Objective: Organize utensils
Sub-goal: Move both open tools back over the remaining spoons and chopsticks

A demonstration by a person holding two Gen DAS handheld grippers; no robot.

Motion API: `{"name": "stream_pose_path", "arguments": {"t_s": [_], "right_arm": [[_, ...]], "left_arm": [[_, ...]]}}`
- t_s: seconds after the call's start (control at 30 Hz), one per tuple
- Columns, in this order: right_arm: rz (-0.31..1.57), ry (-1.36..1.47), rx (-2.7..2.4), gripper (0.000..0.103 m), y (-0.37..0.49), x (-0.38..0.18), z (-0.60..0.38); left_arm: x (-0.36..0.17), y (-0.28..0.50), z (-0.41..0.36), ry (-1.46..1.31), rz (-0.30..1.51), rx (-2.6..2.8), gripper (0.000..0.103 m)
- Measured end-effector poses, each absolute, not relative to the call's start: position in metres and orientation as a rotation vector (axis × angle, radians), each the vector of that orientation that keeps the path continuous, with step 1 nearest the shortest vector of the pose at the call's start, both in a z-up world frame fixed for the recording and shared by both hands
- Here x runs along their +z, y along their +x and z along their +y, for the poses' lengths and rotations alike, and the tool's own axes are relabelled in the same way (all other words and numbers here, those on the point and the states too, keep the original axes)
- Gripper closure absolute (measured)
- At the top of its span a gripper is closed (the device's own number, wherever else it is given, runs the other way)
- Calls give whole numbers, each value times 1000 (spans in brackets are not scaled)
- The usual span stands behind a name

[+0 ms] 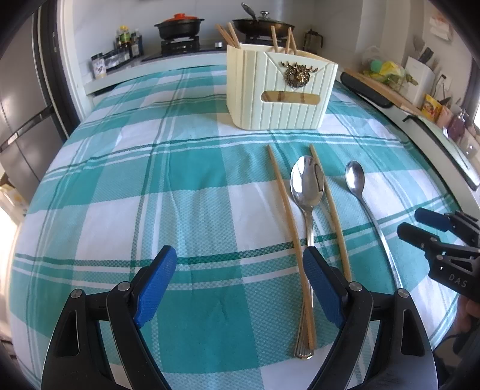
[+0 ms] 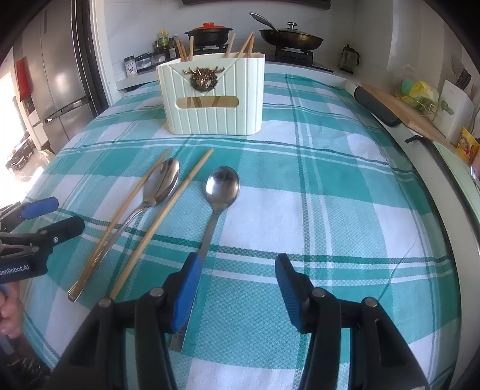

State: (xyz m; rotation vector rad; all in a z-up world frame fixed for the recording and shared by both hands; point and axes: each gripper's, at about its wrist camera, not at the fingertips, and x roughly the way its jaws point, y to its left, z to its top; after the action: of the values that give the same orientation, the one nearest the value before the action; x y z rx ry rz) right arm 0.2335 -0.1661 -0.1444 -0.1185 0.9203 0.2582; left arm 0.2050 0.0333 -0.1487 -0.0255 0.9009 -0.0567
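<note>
A cream utensil holder [image 1: 279, 90] [image 2: 214, 99] with several chopsticks in it stands at the far side of a teal checked cloth. In front of it lie two loose chopsticks [image 1: 288, 222] [image 2: 168, 207], a large spoon [image 1: 307, 192] [image 2: 159, 186] between them, and a smaller spoon [image 1: 355, 180] [image 2: 222, 189] to the right. My left gripper [image 1: 240, 276] is open and empty, its right finger beside the large spoon's handle. My right gripper [image 2: 237, 285] is open and empty, its left finger over the smaller spoon's handle; it also shows in the left wrist view [image 1: 420, 225].
A stove with a black pot [image 1: 180, 25] and a pan [image 2: 291, 37] stands behind the table. Spice bottles [image 1: 126, 45] are at the back left, a cutting board [image 2: 405, 111] and clutter at the right. A fridge [image 2: 60, 90] is on the left.
</note>
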Motion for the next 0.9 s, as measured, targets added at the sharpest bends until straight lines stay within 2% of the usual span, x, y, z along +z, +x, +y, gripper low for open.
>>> {"name": "stream_pose_path", "arguments": {"t_s": [0.3, 0.9], "right_arm": [[908, -105, 244, 51, 237, -141, -168], [924, -110, 246, 51, 246, -142, -165]], "left_arm": [[-151, 216, 46, -74, 909, -72, 16], [-152, 254, 14, 62, 929, -59, 16]]}}
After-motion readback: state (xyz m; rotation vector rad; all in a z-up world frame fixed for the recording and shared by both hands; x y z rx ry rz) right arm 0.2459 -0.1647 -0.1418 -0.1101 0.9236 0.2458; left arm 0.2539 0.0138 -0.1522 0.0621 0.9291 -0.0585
